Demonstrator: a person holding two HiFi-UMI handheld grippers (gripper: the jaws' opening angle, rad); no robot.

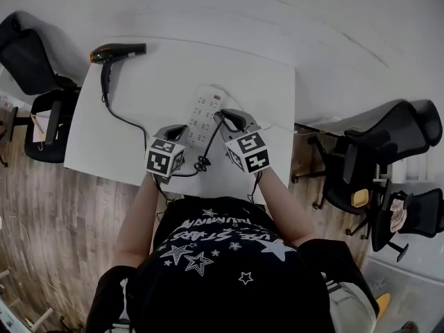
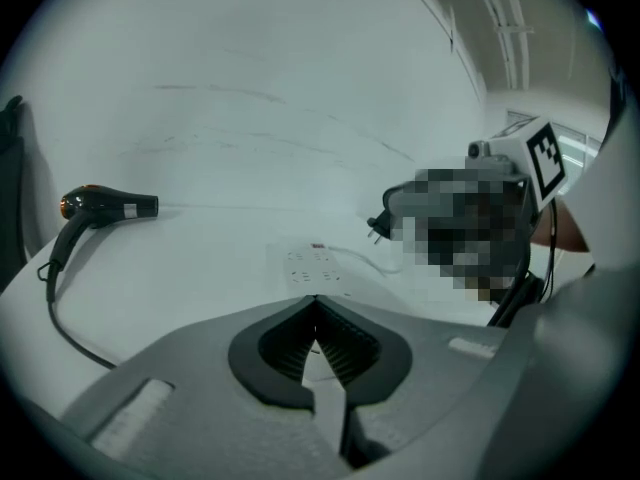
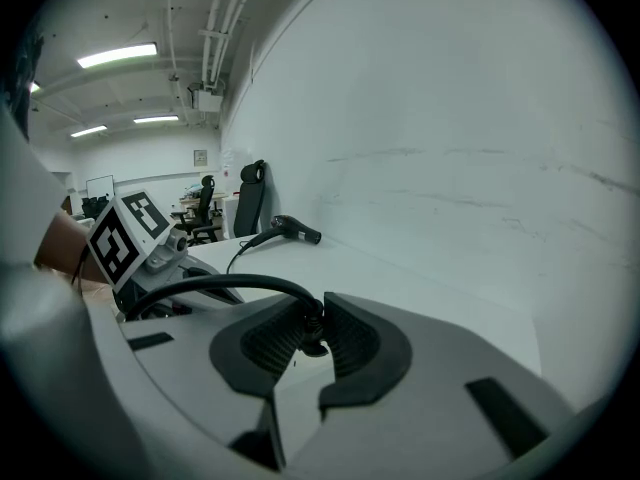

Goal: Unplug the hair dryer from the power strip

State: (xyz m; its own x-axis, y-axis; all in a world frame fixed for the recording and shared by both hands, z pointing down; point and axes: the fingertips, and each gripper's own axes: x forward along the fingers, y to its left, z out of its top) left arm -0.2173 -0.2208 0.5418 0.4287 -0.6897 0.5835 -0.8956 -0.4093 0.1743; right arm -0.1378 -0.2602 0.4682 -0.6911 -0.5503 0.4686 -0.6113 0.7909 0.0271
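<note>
Over the white tabletop's [image 1: 267, 82] near edge, my right gripper's [image 3: 310, 320] jaws pinch the black hair-dryer plug [image 2: 378, 226], prongs clear of the white power strip [image 1: 205, 112]; my left gripper's [image 2: 318, 306] jaws are pressed together, empty.

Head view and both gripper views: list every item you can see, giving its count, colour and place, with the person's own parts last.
Rectangular table: one, white, centre.
Black hair dryer with an orange end: one, far-left corner of the table.
Black cord: one, from the hair dryer towards the near edge.
Power strip: one, white, mid-table.
Black plug: one, off the power strip, in the right gripper.
Office chairs: at least three, black, on the wooden floor either side.
Left gripper: one, grey, jaws together, empty.
Right gripper: one, grey, closed on the black plug.
</note>
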